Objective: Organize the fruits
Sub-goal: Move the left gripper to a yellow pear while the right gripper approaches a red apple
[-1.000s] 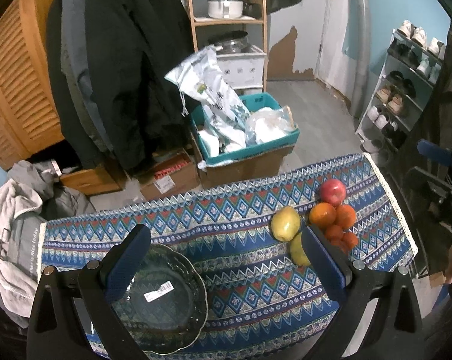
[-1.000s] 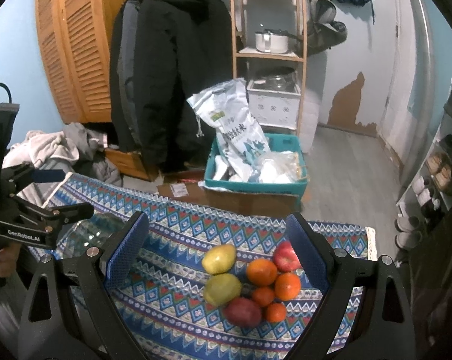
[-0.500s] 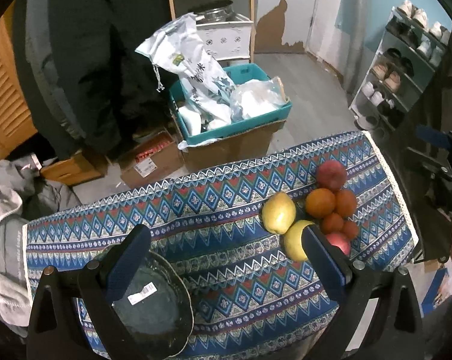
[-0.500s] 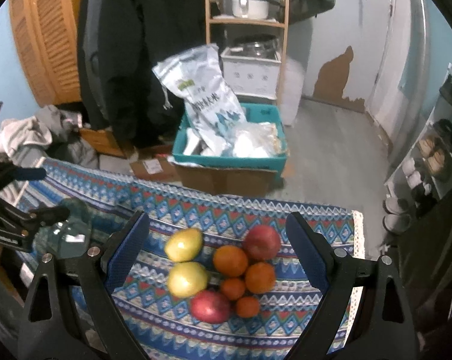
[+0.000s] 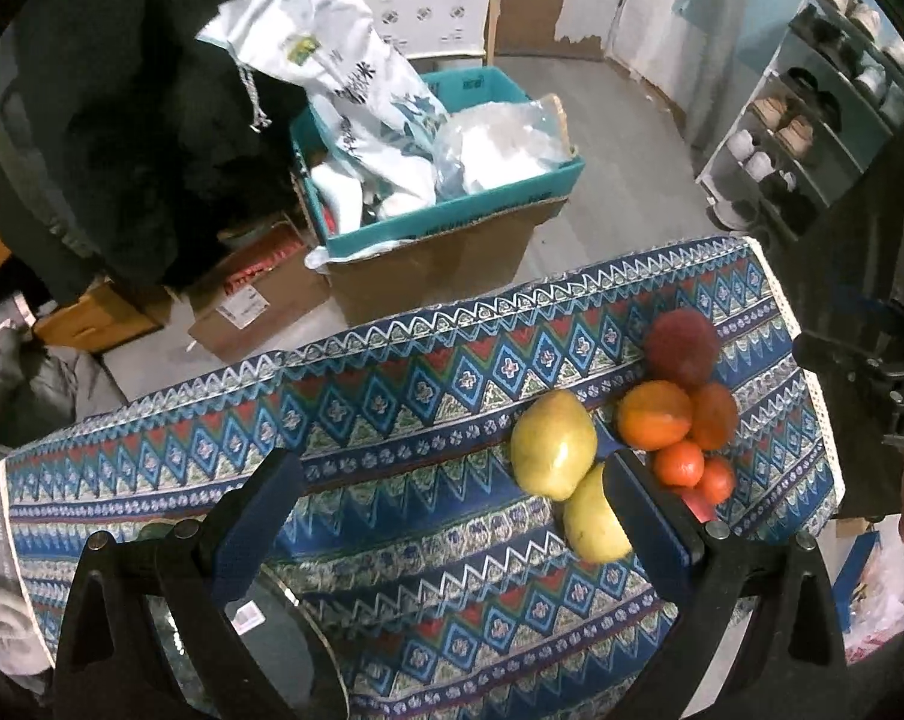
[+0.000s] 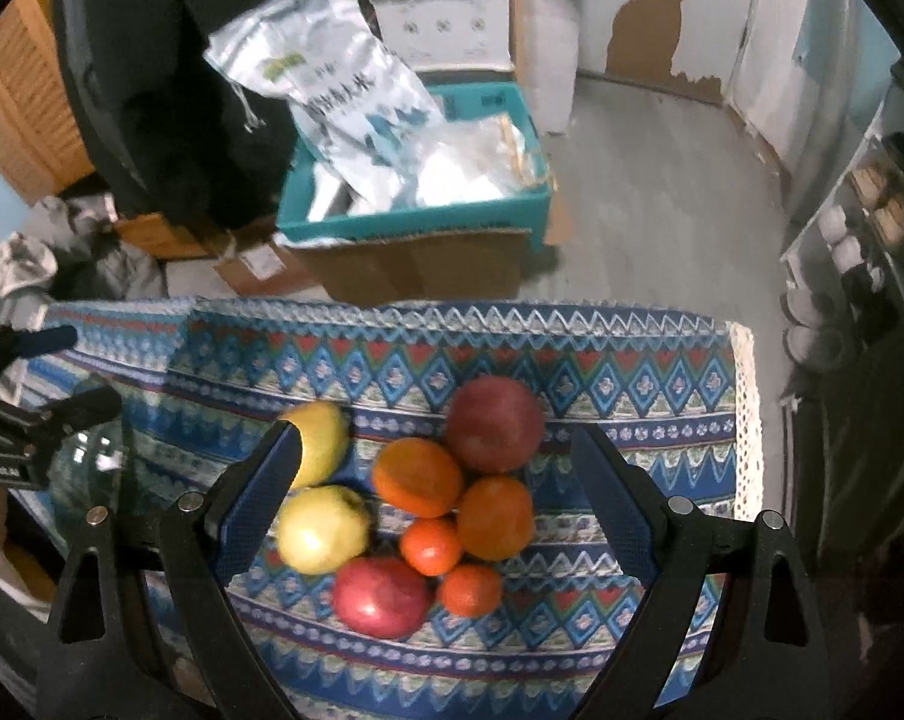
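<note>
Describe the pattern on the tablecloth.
Tablecloth: blue bands of diamonds and zigzags with red and white accents; clearest in the right wrist view.

**Fruit and bowl partly hidden behind gripper fingers**

The left gripper's right finger [image 5: 646, 516] is covering part of the lower yellow apple [image 5: 592, 519] and most of a red apple [image 5: 694, 503] beside it. The glass bowl [image 5: 284, 642] is running off the bottom edge. The far yellow apple [image 6: 323, 441] is blurring.

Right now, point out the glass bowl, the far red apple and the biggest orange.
glass bowl [image 6: 89, 474], right wrist view, its rim.
far red apple [image 6: 495, 425], right wrist view, top surface.
biggest orange [image 6: 417, 477], right wrist view, centre.
</note>
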Demonstrator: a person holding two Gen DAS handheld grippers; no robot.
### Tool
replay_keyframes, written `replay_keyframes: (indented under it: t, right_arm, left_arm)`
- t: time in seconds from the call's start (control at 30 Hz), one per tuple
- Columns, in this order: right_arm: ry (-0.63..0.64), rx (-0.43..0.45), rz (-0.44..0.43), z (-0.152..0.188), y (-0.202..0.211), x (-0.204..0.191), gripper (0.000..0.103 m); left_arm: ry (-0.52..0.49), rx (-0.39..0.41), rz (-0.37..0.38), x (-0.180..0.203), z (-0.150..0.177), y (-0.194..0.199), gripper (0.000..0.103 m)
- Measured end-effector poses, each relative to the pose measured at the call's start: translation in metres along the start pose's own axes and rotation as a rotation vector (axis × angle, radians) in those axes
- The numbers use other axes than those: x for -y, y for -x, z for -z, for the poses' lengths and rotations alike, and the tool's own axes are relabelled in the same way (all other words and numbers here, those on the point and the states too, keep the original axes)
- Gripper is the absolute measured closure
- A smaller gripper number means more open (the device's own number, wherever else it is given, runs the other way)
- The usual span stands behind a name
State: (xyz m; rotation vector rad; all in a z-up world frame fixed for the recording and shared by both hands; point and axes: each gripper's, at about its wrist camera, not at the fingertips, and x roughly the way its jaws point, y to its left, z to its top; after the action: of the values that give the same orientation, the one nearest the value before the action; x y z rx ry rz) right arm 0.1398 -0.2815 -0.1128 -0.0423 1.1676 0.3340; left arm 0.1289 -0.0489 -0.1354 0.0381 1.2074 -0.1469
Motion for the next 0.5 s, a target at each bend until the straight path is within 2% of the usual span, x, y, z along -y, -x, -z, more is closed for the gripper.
replay_keyframes:
  t: [0.1, 0.5]
  right_arm:
    - [0.007, -0.036, 0.024, -0.004, -0.021, 0.010, 0.012]
    - [-0.109, -0.169, -0.003, -0.005, -0.095, 0.053, 0.012]
  left_arm:
    - [0.008, -0.024, -0.002, 0.000, -0.006, -0.021, 0.001]
    - [0.026, -0.167, 0.046, 0.012, -0.005, -0.099, 0.001]
